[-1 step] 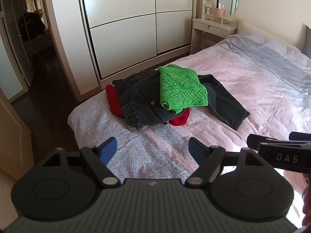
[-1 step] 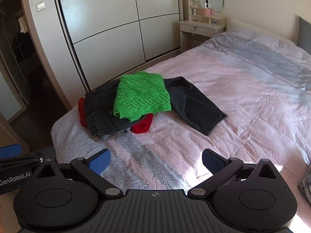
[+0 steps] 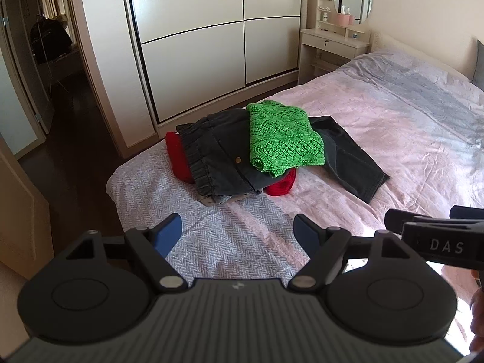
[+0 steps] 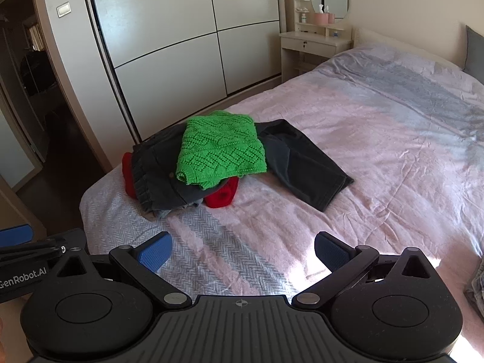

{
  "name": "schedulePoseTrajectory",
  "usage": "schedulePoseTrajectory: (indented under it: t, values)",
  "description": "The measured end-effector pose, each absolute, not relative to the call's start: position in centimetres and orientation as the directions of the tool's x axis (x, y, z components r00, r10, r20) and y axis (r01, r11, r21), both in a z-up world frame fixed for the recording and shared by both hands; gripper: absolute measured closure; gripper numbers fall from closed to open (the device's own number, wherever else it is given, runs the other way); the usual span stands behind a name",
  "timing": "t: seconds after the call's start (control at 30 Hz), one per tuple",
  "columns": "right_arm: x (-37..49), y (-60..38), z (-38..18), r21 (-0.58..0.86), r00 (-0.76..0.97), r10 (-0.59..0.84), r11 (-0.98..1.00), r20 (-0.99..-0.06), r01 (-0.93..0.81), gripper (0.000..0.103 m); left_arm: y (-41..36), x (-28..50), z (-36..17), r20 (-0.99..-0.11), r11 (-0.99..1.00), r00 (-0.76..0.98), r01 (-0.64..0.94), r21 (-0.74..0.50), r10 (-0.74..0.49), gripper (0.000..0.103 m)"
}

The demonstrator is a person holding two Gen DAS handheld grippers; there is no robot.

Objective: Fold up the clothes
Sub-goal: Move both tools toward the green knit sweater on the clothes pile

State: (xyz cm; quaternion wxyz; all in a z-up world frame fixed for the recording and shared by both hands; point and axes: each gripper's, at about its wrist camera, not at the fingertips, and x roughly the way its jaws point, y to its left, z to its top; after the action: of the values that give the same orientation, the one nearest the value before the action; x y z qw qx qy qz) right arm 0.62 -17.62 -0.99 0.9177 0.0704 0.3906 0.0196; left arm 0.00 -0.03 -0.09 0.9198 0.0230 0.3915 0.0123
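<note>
Pile of clothes [image 3: 260, 154] on the bed [image 3: 393, 139] near its foot corner, knit sweater [image 3: 284, 139] topmost, trousers [image 3: 348, 163] beneath — one leg trailing right, wardrobe [image 3: 211, 45] behind, dressing table [image 3: 332, 45] right of it — beside the bedhead.

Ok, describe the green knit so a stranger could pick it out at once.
Start at the bed with the pink and grey cover, and look toward the corner nearest the white wardrobe, where a small pile of clothes lies. The green knit sweater sits on top, over dark grey trousers and a red garment. It alone is bright green with an openwork pattern.
</note>
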Motion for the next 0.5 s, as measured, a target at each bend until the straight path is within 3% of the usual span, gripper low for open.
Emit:
schedulePoseTrajectory:
  t: [0.2, 0.5]
  values:
    - [2.1, -18.5, -1.5, 0.164, 0.635, 0.125, 0.986, -0.763, 0.003, 0.001, -0.2, 0.0, -0.5, -0.719, 0.998, 0.694, 0.003, 0.056, 0.038, 0.025]
    - [1.7, -19.5, -1.5, 0.169, 0.679, 0.147, 0.985, -0.719, -0.035, 0.001, -0.4, 0.0, -1.0, -0.717, 0.998, 0.696, 0.015, 0.061, 0.034, 0.025]
